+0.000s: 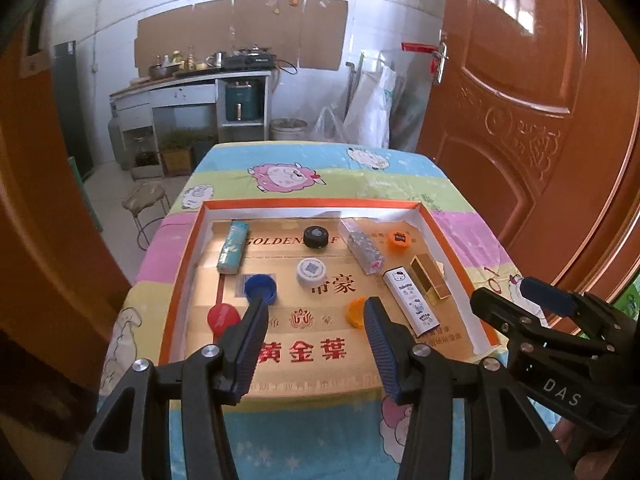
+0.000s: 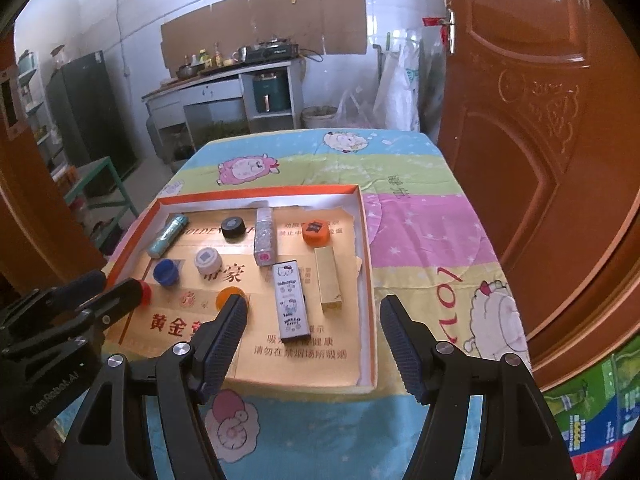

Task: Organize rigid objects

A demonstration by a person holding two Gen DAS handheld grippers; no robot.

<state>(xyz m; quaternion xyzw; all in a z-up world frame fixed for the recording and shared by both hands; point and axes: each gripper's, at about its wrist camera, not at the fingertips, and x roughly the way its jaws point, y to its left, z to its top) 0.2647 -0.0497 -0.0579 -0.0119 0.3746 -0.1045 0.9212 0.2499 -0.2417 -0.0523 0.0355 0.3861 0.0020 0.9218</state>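
Observation:
A shallow orange-rimmed box (image 1: 182,264) (image 2: 366,240) lies on the table. It holds bottle caps: blue (image 1: 261,288) (image 2: 166,271), red (image 1: 223,317), white (image 1: 311,271) (image 2: 208,261), black (image 1: 317,237) (image 2: 233,227), orange (image 1: 355,312) (image 2: 228,295) and an orange hexagonal one (image 1: 397,241) (image 2: 316,231). It also holds lighters: teal (image 1: 232,247) (image 2: 168,235), glittery (image 1: 365,249) (image 2: 265,235), Hello Kitty (image 1: 412,300) (image 2: 292,300) and gold (image 1: 430,282) (image 2: 328,278). My left gripper (image 1: 316,310) is open above the box's near end. My right gripper (image 2: 312,312) is open above the box's right part.
The table has a striped cartoon-sheep cloth (image 1: 288,172) (image 2: 420,216). A brown door (image 1: 540,120) (image 2: 540,140) stands close on the right. A stool (image 1: 146,200) and a green frame (image 2: 104,188) stand left of the table. A kitchen counter (image 1: 192,92) is at the back.

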